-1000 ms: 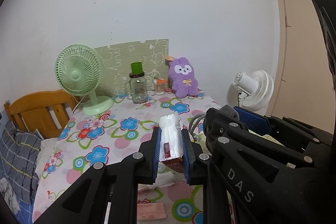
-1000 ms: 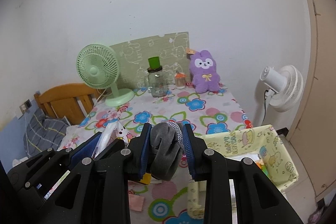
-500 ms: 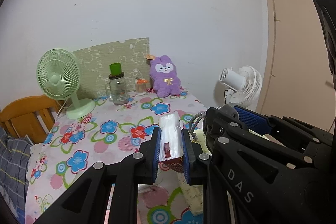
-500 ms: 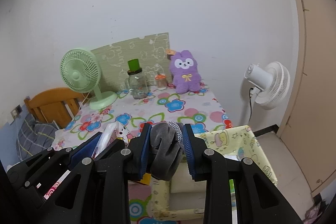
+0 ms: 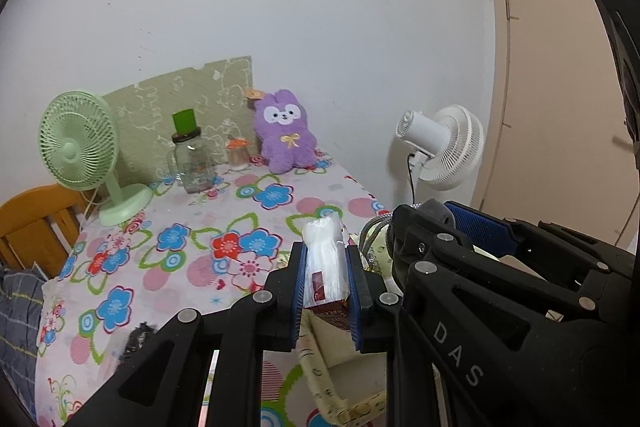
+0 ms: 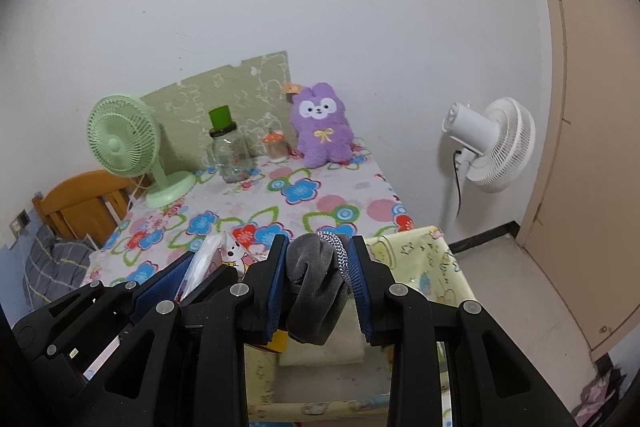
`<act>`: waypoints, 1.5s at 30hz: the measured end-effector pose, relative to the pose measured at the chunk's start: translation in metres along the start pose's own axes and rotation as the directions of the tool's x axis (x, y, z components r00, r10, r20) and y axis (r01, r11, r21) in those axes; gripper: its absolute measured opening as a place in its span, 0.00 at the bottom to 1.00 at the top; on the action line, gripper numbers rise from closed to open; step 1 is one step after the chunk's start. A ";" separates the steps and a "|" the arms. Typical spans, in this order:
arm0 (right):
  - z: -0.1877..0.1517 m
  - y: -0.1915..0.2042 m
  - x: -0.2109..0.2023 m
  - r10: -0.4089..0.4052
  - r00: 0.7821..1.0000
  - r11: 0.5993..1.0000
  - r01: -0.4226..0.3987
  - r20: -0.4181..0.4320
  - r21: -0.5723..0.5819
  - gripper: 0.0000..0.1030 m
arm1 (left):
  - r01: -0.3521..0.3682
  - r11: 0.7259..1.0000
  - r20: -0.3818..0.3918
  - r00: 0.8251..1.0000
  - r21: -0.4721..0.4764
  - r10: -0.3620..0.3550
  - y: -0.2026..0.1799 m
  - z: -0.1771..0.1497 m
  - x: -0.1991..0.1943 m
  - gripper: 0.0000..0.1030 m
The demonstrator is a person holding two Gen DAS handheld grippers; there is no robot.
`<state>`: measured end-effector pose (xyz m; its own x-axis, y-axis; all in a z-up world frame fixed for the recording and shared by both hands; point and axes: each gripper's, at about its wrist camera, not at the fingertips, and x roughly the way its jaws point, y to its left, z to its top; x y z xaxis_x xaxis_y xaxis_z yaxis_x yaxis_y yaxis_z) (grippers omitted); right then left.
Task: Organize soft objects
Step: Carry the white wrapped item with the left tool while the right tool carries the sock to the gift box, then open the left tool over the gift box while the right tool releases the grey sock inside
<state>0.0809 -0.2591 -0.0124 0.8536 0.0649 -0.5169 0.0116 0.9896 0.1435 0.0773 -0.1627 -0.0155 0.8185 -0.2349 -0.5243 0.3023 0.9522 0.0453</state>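
Over the yellow bin (image 6: 424, 259), my right gripper (image 6: 316, 279) jaws pinch a limp grey sock (image 6: 314, 291) mid-bundle; left gripper (image 5: 326, 287) jaws clamp a crinkly, slippery packet (image 5: 324, 267).

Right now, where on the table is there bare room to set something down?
Open cloth runs mid-table, between the green fan and the right edge. The back row is crowded: jar, small orange-capped bottle, purple plush. The near right is taken by the yellow bin.

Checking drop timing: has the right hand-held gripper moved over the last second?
Yes. The right hand-held gripper, holding the grey sock, swung rightward: the yellow bin now sits beneath it.
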 end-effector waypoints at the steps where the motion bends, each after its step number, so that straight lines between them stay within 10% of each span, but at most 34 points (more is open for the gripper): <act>1: -0.001 -0.003 0.003 -0.004 1.000 1.000 0.004 -0.008 0.003 0.33 | 0.003 1.000 -0.007 1.000 0.002 -0.003 -0.002 -0.001 0.003 0.16; 13: -0.014 -0.028 0.041 -0.024 0.995 0.999 0.028 -0.098 0.045 0.33 | 0.022 1.000 -0.097 0.995 0.022 -0.020 -0.014 -0.010 0.045 0.19; 27: -0.022 -0.033 0.077 -0.015 0.985 0.998 0.024 -0.172 0.053 0.34 | 0.007 0.999 -0.189 0.982 0.040 0.001 -0.013 -0.016 0.074 0.55; 45: -0.017 -0.034 0.069 -0.070 0.986 0.996 0.077 -0.153 0.038 0.69 | -0.031 0.999 -0.170 0.985 0.033 0.037 -0.005 -0.013 0.065 0.76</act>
<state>0.1304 -0.2864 -0.0677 0.7609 0.0142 -0.6487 0.0972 0.9860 0.1355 0.1228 -0.1806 -0.0610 0.7338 -0.1631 -0.6595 0.2922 0.9521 0.0896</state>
